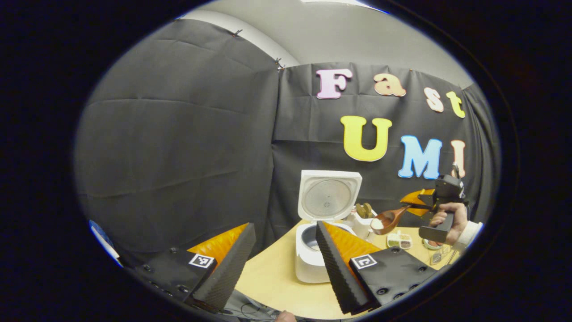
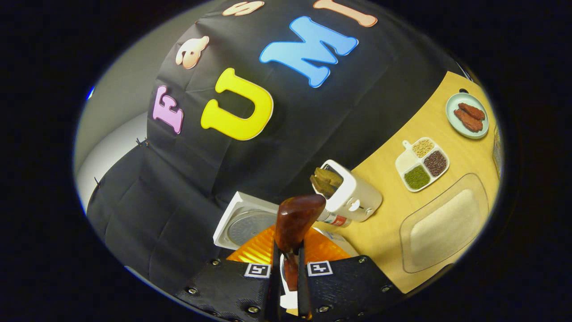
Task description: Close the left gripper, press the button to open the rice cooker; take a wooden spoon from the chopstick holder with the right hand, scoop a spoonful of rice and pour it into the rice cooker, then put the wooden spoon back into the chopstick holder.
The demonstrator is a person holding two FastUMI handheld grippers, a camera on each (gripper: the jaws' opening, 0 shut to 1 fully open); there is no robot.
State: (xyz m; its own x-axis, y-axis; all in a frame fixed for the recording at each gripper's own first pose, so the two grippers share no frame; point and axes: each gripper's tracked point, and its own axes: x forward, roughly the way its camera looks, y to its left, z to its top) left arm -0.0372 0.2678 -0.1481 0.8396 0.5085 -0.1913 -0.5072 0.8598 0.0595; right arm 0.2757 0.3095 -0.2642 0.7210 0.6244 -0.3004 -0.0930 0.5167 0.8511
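One spoonful of rice rides in the wooden spoon (image 1: 389,219), just right of the open rice cooker (image 1: 315,250); our right gripper (image 2: 288,268) clamps its stiff, light handle, while the left gripper (image 1: 286,264) gapes unladen. We judge any tilt spills.

white rice cooker (image 1: 313,257), brown wooden spoon (image 2: 297,219)

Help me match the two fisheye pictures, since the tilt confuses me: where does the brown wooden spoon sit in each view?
Left gripper view: the brown wooden spoon is right of centre, its bowl of white rice raised beside the white rice cooker, held by the right gripper.
Right gripper view: the spoon is at bottom centre, clamped between the fingers, bowl pointing away.
Shared landmark: the cooker's raised white lid.
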